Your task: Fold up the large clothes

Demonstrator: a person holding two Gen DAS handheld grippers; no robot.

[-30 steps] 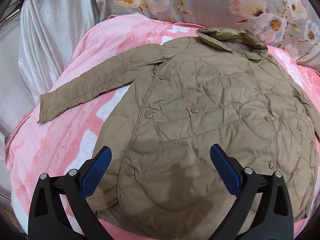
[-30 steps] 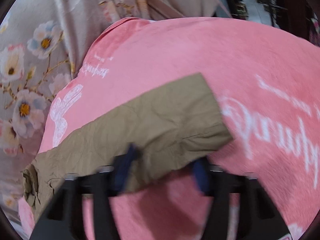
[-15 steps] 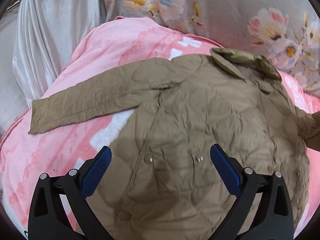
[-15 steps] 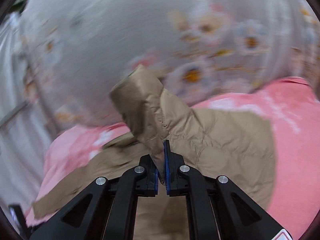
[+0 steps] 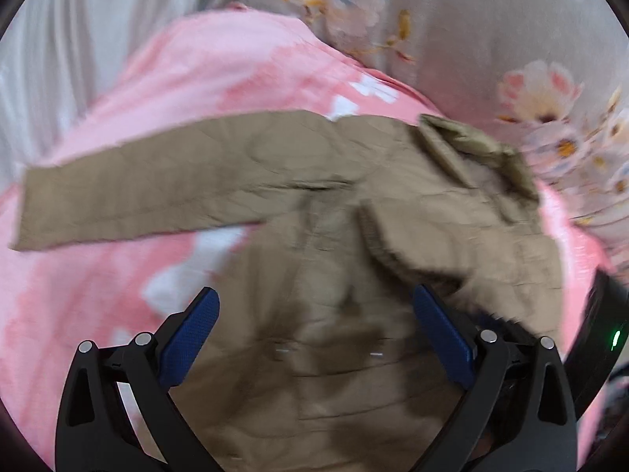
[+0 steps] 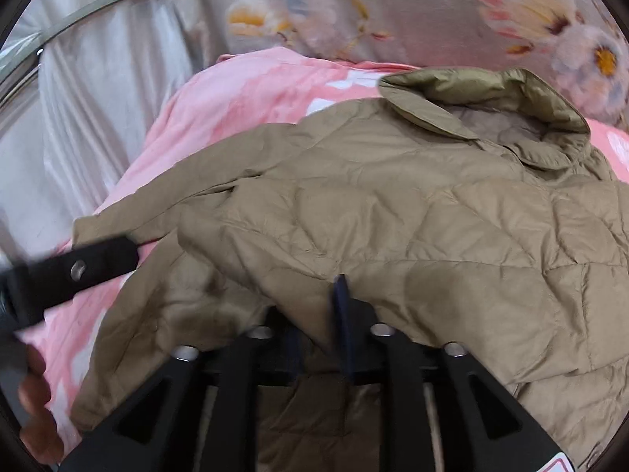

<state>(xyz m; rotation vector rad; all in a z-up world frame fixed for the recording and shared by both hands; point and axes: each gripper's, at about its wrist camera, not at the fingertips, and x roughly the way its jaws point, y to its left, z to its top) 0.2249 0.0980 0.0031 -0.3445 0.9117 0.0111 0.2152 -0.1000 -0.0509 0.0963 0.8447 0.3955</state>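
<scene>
A quilted tan jacket [image 5: 322,275] lies front-up on a pink blanket [image 5: 220,70], collar [image 6: 491,94] toward a floral fabric backdrop [image 5: 491,19]. One sleeve [image 5: 149,192] stretches flat to the left; the other sleeve [image 6: 393,236] is folded across the chest. The left gripper [image 5: 314,338] hovers over the hem, jaws spread wide and empty. The right gripper [image 6: 314,330] has just been opening, its jaws parted with the folded sleeve's edge draped loosely between them. The blanket's white printed patches are blurred; no lettering is legible.
</scene>
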